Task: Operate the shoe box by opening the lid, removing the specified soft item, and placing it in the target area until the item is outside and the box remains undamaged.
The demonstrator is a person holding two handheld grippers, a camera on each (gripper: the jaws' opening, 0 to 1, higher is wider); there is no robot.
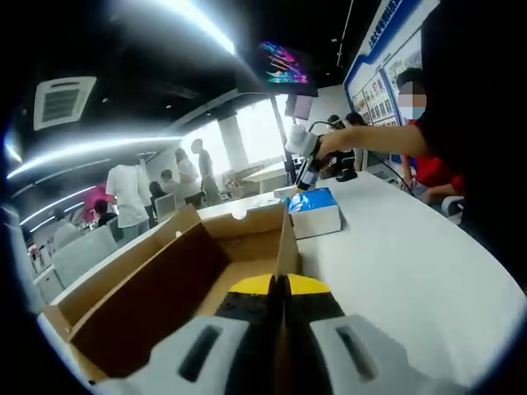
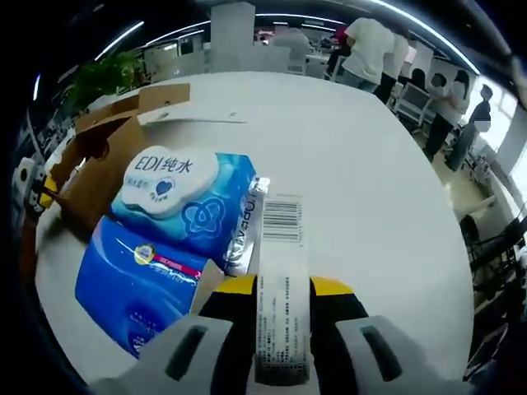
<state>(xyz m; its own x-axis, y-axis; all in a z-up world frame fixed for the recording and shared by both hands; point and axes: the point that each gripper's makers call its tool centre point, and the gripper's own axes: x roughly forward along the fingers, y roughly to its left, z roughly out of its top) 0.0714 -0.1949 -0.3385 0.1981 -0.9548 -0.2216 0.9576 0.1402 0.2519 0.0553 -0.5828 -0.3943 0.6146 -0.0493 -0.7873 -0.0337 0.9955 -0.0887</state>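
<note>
1. Your left gripper (image 1: 278, 288) has its jaws pressed together on the top edge of the box (image 1: 165, 288) wall — the cardboard edge runs straight ahead from between the tips.
2. One box: open, brown inside, lying ahead and to the left of your left jaws, with one flap (image 1: 132, 259) folded out on the far left side. In the right gripper view the box (image 2: 103, 152) sits far off to the left of your right jaws.
3. Your right gripper (image 2: 278, 288) pinches the sealed end of one wipes pack (image 2: 193, 210) — its barcoded white strip (image 2: 282, 280) runs back between the jaws.
4. That pack lies just ahead and left of your right jaws, outside the box, on top of a second blue pack (image 2: 132, 284). So two soft packs counted.
5. From the left gripper view, the blue packs (image 1: 313, 202) sit on a white block (image 1: 317, 220) well ahead and slightly right of your left jaws, with your hand (image 1: 338, 141) and the right gripper above them.
6. One white table (image 2: 362, 181) carries everything.
7. Several people stand in the background beyond the table; an exact count cannot be told.
</note>
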